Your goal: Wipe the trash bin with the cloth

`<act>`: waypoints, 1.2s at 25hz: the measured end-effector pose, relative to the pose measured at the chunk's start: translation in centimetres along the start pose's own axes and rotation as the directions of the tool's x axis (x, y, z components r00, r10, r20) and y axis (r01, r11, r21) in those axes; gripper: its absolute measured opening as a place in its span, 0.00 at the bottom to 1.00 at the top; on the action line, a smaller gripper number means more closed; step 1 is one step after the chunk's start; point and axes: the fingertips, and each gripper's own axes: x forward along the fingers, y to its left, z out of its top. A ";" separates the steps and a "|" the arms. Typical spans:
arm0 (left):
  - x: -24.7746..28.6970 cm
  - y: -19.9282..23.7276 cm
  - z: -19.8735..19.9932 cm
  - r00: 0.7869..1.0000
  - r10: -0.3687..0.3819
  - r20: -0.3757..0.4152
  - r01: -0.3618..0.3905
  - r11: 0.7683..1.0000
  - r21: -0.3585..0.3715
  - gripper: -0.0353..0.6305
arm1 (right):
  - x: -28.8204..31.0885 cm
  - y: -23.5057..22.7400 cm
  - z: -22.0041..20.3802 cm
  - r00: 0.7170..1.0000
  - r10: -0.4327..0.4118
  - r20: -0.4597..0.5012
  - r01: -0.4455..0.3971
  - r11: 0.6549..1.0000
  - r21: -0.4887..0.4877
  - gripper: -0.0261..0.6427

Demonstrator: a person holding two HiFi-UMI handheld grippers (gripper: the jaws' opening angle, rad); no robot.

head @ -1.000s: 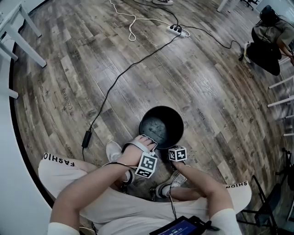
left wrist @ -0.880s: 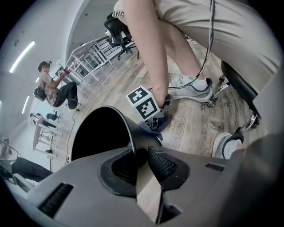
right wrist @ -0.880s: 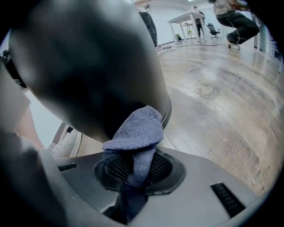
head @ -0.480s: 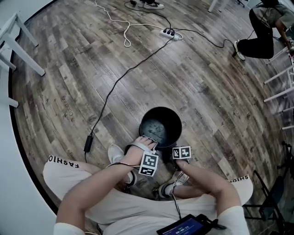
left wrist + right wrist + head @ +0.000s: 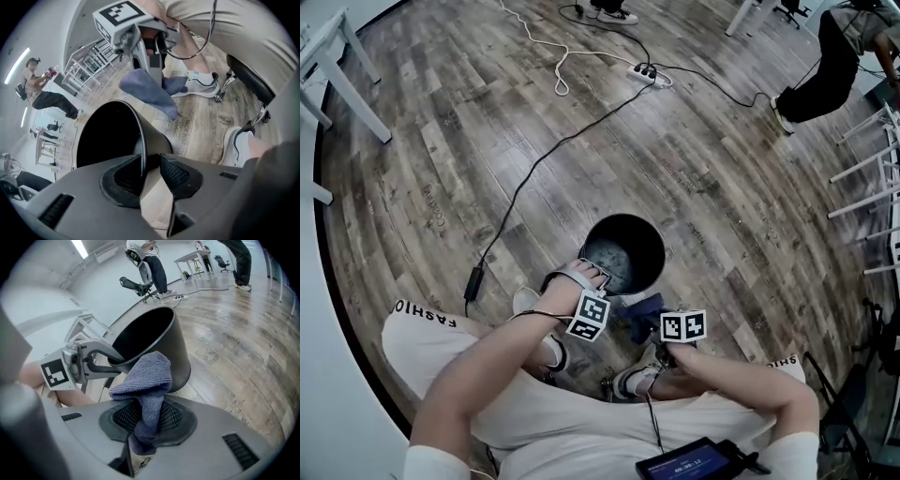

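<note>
Bin: the black bin stands upright on the wood floor, just in front of the person's feet. Nothing shows inside it.
Left tongs: the left tongs straddle the bin's near rim with the wall between the jaws. The jaws have just been opening and now stand apart. One pad lies close along the inner side and the other is clear of the outer wall, so nothing is clamped.
Right tongs: the right tongs are closed tight on the cloth.
Cloth: the blue cloth is bunched, with a fold rising out of the jaws. It is off the floor, near the bin's outer wall on the person's side, and not touching it.
Done so far: the cloth is in hand and brought up beside the bin.
Left to do: by my reading, all of the wiping, since the cloth touches no part of the bin.
Likely next need: a firm hold on the rim again before the cloth presses against the wall.
</note>
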 end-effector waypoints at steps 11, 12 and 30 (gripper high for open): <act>-0.4 -1.2 3.1 1.000 -0.014 0.016 0.015 1.000 -0.019 0.19 | 0.7 -0.4 2.3 0.999 -0.044 0.012 0.044 0.999 -0.011 0.16; -0.4 -1.3 3.4 1.000 -0.017 0.023 0.017 1.000 -0.025 0.18 | 1.0 -0.9 2.2 0.999 -0.049 0.009 0.049 0.999 -0.012 0.16; -0.4 -1.0 3.7 0.999 -0.022 0.037 0.024 0.998 -0.061 0.17 | 12.2 -10.3 -1.7 0.993 -0.119 0.013 0.118 0.992 0.040 0.16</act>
